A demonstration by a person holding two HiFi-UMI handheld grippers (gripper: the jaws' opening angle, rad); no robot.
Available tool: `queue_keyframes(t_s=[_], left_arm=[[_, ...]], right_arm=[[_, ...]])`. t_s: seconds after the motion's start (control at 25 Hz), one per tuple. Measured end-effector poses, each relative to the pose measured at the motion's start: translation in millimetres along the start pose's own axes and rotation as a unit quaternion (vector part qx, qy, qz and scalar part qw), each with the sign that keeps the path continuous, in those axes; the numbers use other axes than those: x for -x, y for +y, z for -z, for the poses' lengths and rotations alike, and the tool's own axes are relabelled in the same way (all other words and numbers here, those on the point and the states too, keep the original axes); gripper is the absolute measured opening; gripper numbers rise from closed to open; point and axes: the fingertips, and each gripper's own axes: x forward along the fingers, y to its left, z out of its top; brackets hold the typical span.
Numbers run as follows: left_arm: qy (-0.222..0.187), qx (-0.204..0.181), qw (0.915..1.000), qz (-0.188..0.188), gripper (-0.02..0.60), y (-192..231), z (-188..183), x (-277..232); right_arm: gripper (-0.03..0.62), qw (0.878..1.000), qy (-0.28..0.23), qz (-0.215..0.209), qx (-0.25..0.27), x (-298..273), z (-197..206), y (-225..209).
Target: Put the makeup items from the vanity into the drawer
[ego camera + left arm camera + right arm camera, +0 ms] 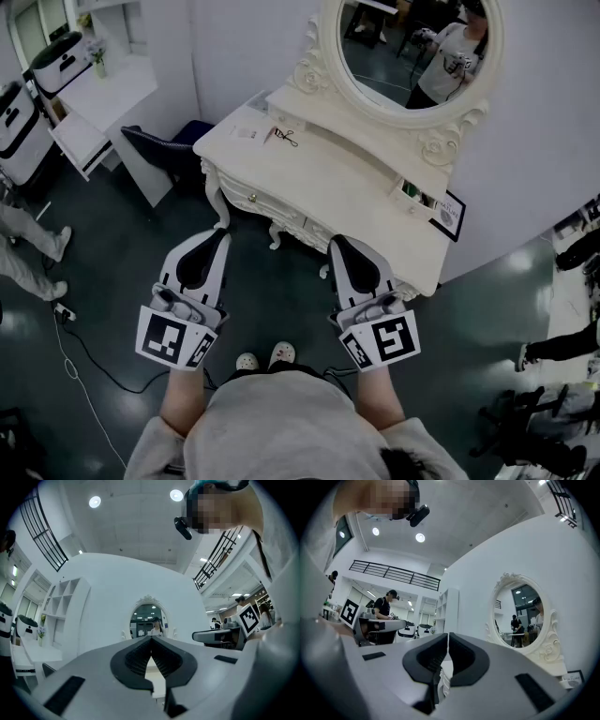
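While I face the table (330, 171): both grippers hang short of its front edge.
My left gripper (221, 232): jaws pressed together, nothing between them.
My right gripper (336, 241): jaws together, empty.
Makeup item (284, 138): small, dark, lying toward the table's back left corner.

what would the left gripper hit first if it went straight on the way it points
Most likely the cream carved vanity table, seen just past the shut left gripper, with the oval white-framed mirror behind it. Depth is unclear.
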Motion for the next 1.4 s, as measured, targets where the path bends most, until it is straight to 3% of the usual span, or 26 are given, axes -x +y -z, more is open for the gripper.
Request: queue_keyframes(t_s=[0.88, 1.4], left_arm=[[0.005, -0.009, 0.9998, -0.016, 0.014, -0.9, 16.5, -41.4], [0.001, -0.005, 1.0, 0.008, 0.015, 68.2, 31.3, -100.2]], right_arm=[[0.026, 0.999, -0.006, -0.026, -0.024, -29.6, 19.7, -40.2], [0.025, 0.999, -0.013, -0.005, -0.035, -112.5, 28.2, -62.2]])
